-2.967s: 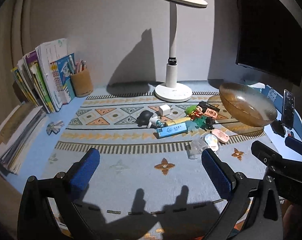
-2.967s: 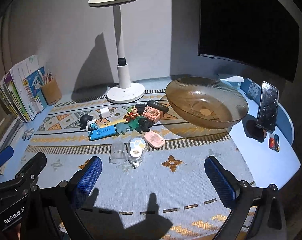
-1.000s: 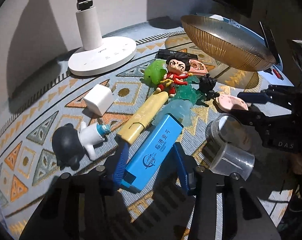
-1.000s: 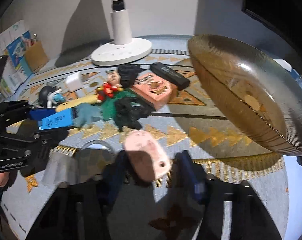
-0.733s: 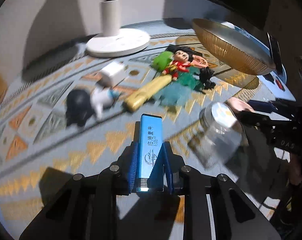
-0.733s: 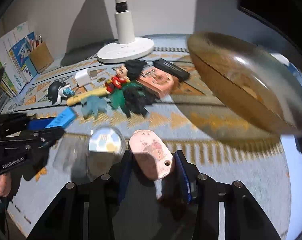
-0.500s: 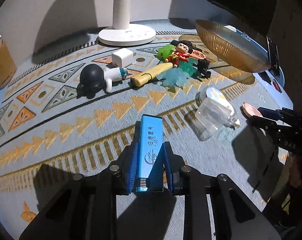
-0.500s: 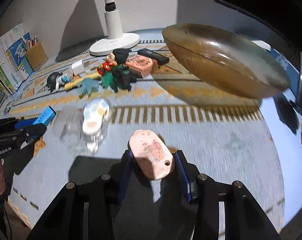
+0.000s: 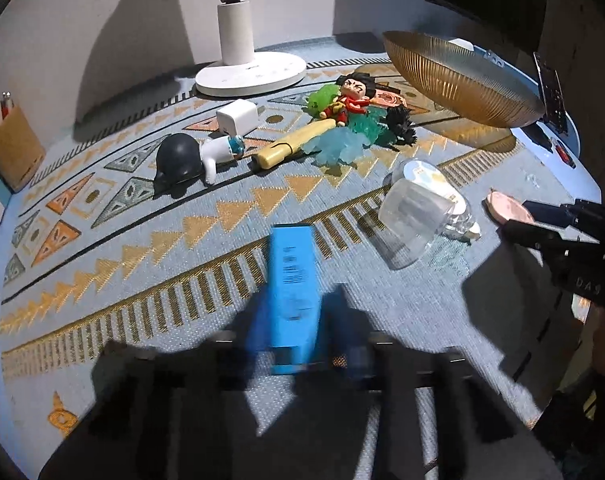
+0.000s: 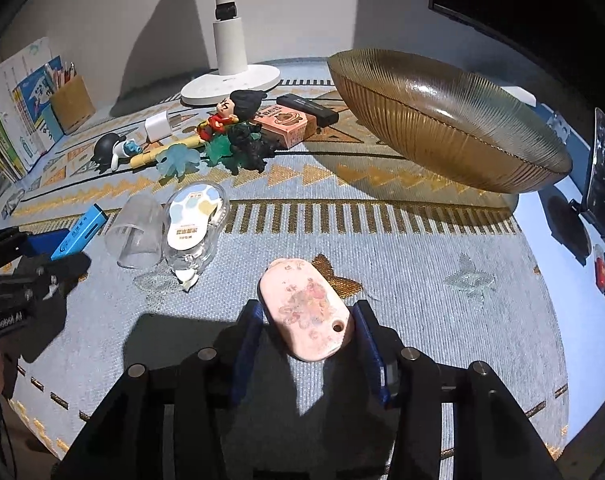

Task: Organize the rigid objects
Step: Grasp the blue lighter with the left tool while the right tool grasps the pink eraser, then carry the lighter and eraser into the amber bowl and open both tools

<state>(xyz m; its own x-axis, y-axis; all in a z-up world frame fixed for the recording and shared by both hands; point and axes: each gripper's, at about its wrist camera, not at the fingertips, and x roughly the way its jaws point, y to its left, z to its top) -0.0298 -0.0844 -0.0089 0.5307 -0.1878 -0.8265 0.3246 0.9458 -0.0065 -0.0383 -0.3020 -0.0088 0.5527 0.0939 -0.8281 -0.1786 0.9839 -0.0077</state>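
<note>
A long blue box [image 9: 292,292] sits between the fingers of my left gripper [image 9: 294,344]. Its jaws are closing the last bit on the box, which is held over the patterned mat; this view is blurred. From the right wrist view the left gripper [image 10: 42,248] and the blue box [image 10: 80,230] show at the left edge. My right gripper [image 10: 306,332] is shut on a pink oval case [image 10: 306,312], near the mat's front. The amber ribbed glass bowl [image 10: 442,120] stands at the back right.
A toy figure [image 9: 350,96], black-helmet figure [image 9: 178,158], white charger [image 9: 238,118], yellow tube [image 9: 290,146] and pink carton [image 10: 286,122] lie in a heap. Nearer are a clear cup [image 9: 410,216] and a blister pack [image 10: 194,220]. A lamp base [image 10: 230,80] and phone stand [image 10: 604,176] stand behind.
The left gripper shut on the blue box and drew it back out of the heap. The right gripper pulled the pink case back toward the front of the mat.
</note>
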